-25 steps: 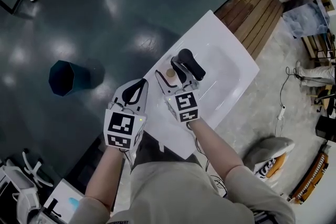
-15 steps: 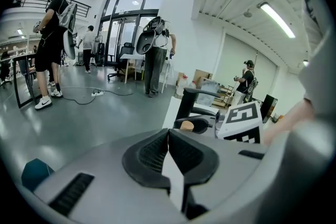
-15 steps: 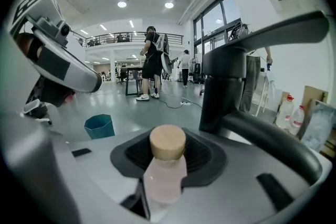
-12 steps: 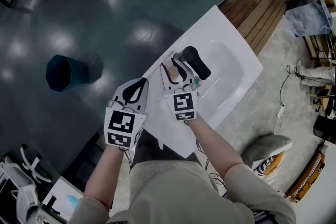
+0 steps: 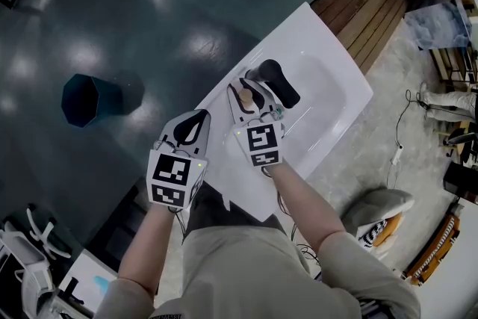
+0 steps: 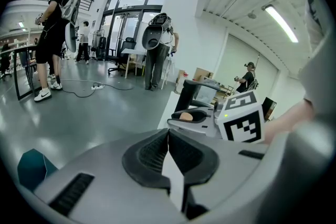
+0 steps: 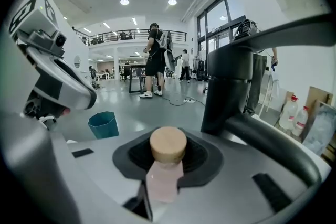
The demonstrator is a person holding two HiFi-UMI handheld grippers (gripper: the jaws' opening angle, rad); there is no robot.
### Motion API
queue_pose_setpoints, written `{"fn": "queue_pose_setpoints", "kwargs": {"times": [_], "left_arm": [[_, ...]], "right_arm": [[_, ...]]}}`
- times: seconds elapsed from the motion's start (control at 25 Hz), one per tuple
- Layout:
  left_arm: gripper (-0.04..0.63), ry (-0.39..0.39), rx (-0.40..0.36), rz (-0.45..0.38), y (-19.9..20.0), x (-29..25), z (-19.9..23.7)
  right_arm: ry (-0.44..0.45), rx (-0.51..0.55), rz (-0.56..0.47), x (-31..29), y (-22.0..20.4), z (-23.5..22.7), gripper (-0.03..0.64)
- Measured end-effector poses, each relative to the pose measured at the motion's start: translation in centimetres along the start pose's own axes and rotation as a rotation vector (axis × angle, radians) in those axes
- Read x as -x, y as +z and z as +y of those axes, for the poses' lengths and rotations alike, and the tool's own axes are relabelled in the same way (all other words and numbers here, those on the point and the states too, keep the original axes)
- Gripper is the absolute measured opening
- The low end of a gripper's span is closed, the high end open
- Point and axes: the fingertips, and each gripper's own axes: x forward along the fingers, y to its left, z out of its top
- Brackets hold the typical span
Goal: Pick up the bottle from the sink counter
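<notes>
A small pale pink bottle (image 7: 166, 178) with a round wooden cap (image 5: 243, 95) stands on the white sink counter (image 5: 314, 41), beside the black faucet (image 5: 275, 83). My right gripper (image 5: 247, 92) reaches over the counter and its jaws are closing with the bottle between them. In the right gripper view the dark pads (image 7: 202, 161) hug the bottle's neck just under the cap. My left gripper (image 5: 197, 122) hovers off the counter's near left edge, shut with nothing in it (image 6: 168, 139). The bottle's lower body is hidden by the jaws.
The faucet (image 7: 231, 86) rises close on the right of the bottle, with the basin (image 5: 325, 97) beyond it. A teal bin (image 5: 81, 99) stands on the dark floor to the left. Wooden planks (image 5: 366, 11) lie past the counter. People stand in the background.
My right gripper moved forward to the bottle and its jaws closed in around it. The left gripper stayed shut and hardly moved.
</notes>
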Motion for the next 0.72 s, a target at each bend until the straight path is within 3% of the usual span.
{"fn": "queue_pose_setpoints", "kwargs": {"times": [0.36, 0.72], "left_arm": [[0.008, 0.011, -0.010, -0.025, 0.4, 1.8, -0.2], [0.008, 0.039, -0.046, -0.085, 3.1, 5.4, -1.2]], "right_arm": [[0.041, -0.076, 0.012, 2.2, 0.6, 1.1, 0.078], [0.072, -0.068, -0.023, 8.3, 6.9, 1.1, 0.078]]}}
